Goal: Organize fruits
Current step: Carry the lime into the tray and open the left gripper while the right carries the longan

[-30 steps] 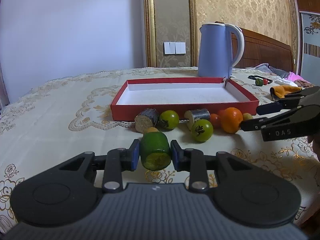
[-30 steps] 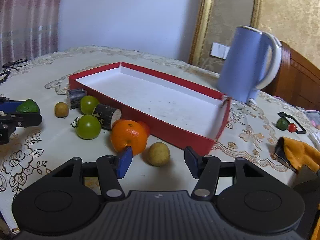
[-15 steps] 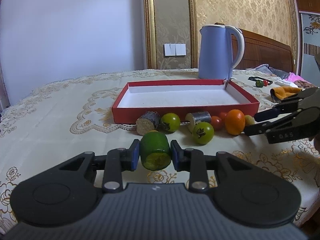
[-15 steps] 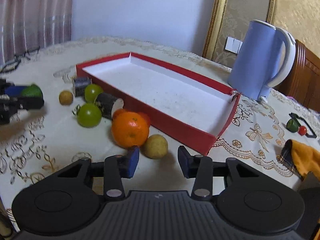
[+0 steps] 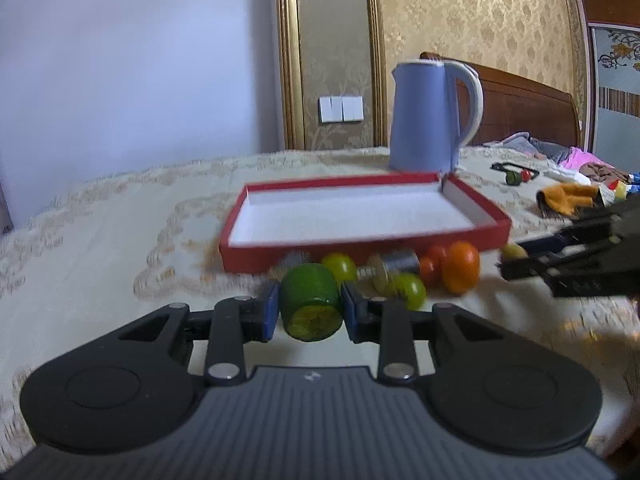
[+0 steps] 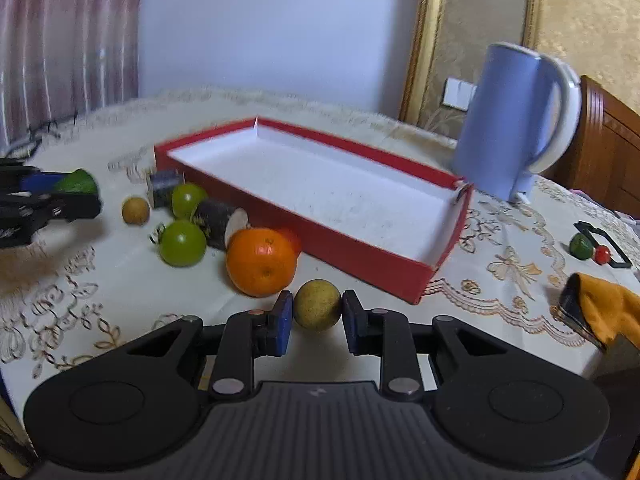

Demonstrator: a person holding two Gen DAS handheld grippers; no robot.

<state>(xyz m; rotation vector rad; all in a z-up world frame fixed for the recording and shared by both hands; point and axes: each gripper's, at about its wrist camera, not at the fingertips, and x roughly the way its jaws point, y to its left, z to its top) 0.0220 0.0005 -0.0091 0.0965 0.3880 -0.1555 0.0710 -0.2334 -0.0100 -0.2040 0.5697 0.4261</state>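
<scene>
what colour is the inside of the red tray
White inside the red tray, with faint specks on the floor; the right wrist view shows it best.

Both grippers, left gripper [image 5: 309, 306] and right gripper [image 6: 316, 314]: matte black ribbed housing, round discs at 9 and 3 o'clock, silver pivot screws on black linkages, blue pads on fingers [image 6: 282, 323].

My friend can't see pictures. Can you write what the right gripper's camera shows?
The right gripper is shut on a small yellow-brown fruit on a lace tablecloth, beside an orange. Behind lie two green tomatoes, an empty red tray and a blue kettle.
</scene>
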